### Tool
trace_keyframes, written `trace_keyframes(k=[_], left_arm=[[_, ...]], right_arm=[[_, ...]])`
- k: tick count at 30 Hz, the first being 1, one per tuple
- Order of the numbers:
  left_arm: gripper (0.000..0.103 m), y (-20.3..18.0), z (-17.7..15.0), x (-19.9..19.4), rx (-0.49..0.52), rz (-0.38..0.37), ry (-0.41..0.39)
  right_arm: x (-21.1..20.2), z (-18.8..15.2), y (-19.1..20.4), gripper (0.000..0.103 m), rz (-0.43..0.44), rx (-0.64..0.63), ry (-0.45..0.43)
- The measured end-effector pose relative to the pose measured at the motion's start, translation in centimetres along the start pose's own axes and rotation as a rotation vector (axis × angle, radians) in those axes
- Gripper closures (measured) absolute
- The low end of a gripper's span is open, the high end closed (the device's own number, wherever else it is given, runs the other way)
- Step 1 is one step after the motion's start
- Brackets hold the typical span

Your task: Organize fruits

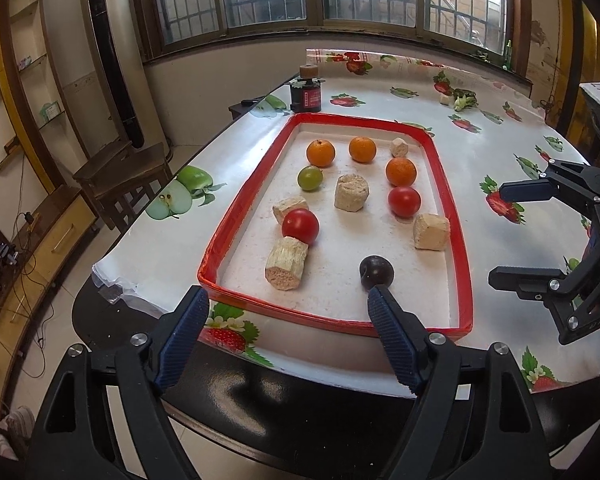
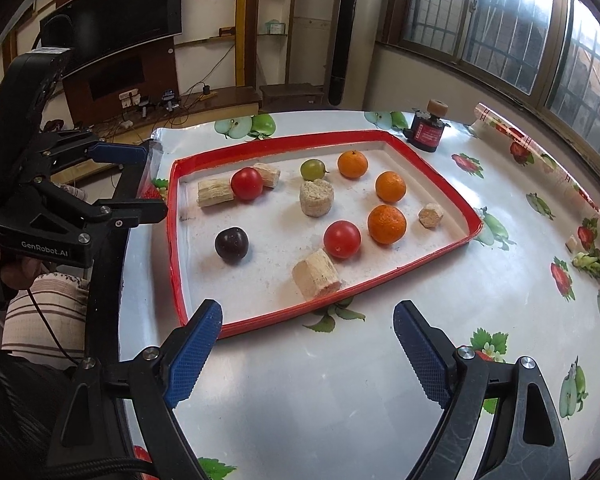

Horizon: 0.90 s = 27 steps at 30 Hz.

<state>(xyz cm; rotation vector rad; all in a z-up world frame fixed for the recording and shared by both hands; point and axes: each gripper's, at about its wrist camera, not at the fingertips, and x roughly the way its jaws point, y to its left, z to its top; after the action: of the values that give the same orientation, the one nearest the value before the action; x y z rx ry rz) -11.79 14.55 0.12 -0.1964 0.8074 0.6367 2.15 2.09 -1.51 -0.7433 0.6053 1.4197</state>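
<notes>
The fruits lie loose in a red-rimmed tray (image 1: pixel 448 184) on the desk (image 2: pixel 340 380), which has bare cloth on the tray's window side. A plum (image 1: pixel 376 273) sits near the tray's front rim. The left hand-held gripper (image 1: pixel 288 308) and right hand-held gripper (image 2: pixel 308 320) both gape wide, empty. The left one reads "GenRobot.AI".

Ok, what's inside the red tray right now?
In the red tray: three oranges, two tomatoes, a green fruit, a dark plum and five pale chunks. Nothing is covered.
</notes>
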Motion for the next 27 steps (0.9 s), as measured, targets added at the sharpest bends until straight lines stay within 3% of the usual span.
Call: trace_keyframes(k=[27], left_arm=[[0.021, 0.23, -0.34, -0.81, 0.010, 0.039, -0.033]], right_arm=[[-0.10, -0.53, 0.81, 0.014, 0.019, -0.040, -0.002]])
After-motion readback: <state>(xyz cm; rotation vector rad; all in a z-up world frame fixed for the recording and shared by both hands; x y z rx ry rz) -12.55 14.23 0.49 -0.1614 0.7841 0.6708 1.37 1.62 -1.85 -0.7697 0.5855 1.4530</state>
